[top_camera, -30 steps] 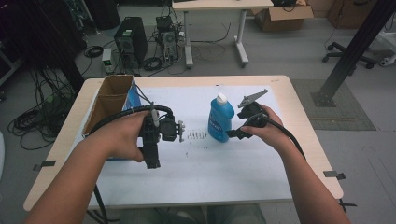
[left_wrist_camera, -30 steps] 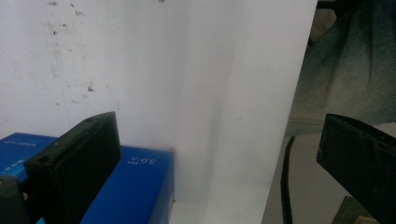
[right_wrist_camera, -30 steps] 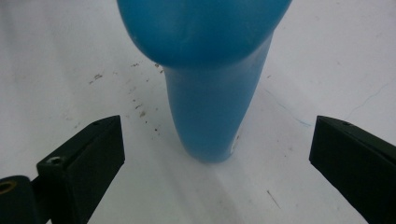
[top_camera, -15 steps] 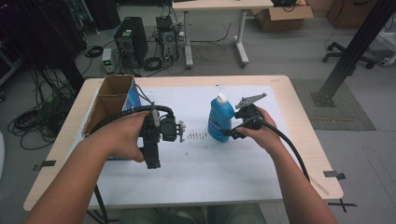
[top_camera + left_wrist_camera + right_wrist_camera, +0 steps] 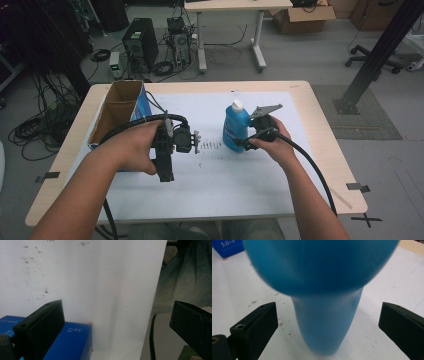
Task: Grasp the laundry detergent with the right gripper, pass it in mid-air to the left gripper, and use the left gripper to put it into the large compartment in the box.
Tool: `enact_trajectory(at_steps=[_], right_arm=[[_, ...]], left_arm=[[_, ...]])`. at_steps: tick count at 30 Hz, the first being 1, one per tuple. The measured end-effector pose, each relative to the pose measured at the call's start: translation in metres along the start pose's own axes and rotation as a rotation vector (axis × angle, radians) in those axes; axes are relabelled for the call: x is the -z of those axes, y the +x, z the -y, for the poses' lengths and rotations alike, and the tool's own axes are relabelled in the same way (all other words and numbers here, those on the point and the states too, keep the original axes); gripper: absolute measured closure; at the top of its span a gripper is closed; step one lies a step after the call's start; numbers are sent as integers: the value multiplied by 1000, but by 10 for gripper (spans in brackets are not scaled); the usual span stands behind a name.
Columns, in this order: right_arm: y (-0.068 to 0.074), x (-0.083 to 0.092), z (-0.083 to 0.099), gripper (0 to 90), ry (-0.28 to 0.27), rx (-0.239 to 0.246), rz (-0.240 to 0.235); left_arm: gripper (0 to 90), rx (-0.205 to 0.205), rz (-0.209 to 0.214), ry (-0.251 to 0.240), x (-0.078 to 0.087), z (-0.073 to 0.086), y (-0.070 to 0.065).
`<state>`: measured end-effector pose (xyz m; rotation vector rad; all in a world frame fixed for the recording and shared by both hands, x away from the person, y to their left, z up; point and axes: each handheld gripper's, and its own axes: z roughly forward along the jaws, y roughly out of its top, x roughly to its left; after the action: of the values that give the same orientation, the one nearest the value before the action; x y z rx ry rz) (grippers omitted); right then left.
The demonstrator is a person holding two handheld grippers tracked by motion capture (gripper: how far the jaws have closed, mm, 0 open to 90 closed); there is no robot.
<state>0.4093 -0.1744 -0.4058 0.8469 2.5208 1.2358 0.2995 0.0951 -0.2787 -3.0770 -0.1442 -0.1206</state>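
Two wide-open black jaws of the right gripper [image 5: 327, 330] flank the upright blue plastic bottle [image 5: 235, 126], standing right of the open cardboard box [image 5: 116, 111], whose smooth, probably light body suits a hold low down.

The high view sits above your side of the table [image 5: 300, 100], looking forward and down, far enough back to catch the floor behind. Your left gripper view points straight down, close to the white sheet [image 5: 100, 290], with the blue box [image 5: 72, 340] at its bottom edge. Your right gripper view is low and level, right up on the bottle [image 5: 324, 322]. Both gripper views share that sheet and box [image 5: 229, 247]; the high view has them too.
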Motion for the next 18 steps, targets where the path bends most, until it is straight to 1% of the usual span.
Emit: enact_trajectory(at_steps=[2, 3, 4, 7, 8, 9, 11, 16, 17, 18], right_arm=[[0, -1, 0, 24, -7, -7, -1], [0, -2, 0, 24, -23, -10, -1], [0, -2, 0, 24, -23, -10, -1], [1, -5, 0, 22, -52, -20, 5], [1, -5, 0, 22, -52, -20, 5], [1, -6, 0, 21, -67, -26, 10], [1, -6, 0, 21, -71, -27, 12], [3, -7, 1, 19, -99, -38, 33], [3, -8, 1, 18, -113, -41, 37], [3, -8, 1, 18, -113, -41, 37]], left_arm=[[2, 1, 1, 1, 0, 0, 0], [2, 4, 1, 0, 0, 1, 0], [2, 4, 1, 0, 0, 1, 0], [2, 4, 5, 3, 0, 2, 0], [2, 12, 5, -1, -1, 2, -1], [2, 8, 5, 1, -1, 3, 0], [2, 9, 6, -1, -1, 4, 0], [2, 13, 8, 0, -3, 6, 0], [2, 13, 9, 0, -4, 7, 0], [2, 13, 9, 0, -4, 7, 0]])
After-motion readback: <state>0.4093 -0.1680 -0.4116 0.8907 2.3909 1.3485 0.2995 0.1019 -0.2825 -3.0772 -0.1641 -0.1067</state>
